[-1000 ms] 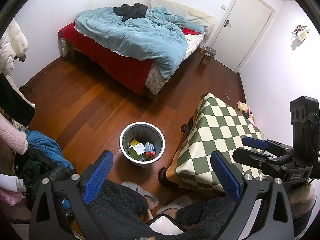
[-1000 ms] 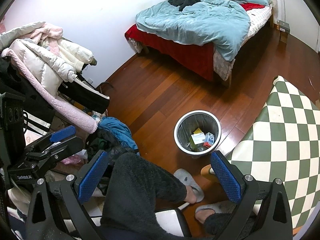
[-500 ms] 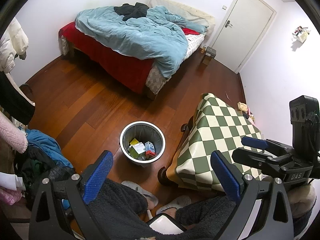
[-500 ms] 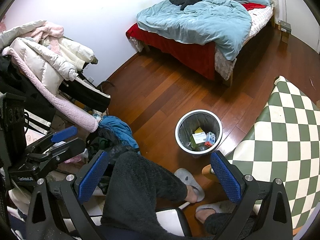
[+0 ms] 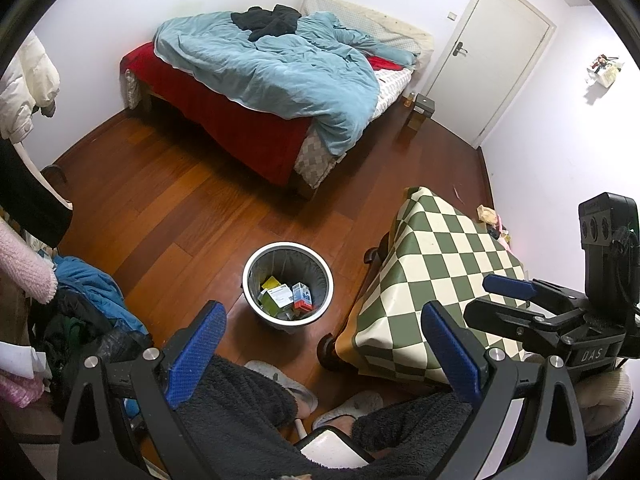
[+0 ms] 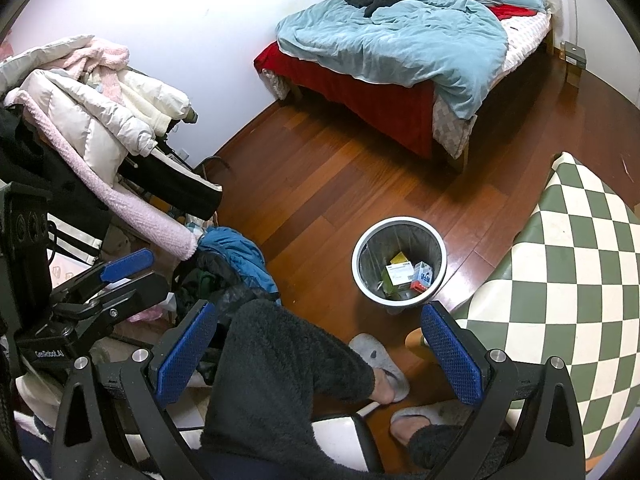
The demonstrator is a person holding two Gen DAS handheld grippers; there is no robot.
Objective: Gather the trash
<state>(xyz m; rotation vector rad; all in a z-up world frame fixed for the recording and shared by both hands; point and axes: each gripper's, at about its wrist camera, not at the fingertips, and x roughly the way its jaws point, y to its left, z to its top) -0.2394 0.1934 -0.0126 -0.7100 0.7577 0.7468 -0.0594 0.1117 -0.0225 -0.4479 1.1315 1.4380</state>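
Both your hand-held grippers, left & right, gape wide, empty. Bin w/ boxes sits on floor ahead-below, btwn them, nearer left. Worktop bare; no loose trash visible.

White-walled bedroom with wooden floor; bed under blue duvet; white door; checkered worktop; clothes rack at left.
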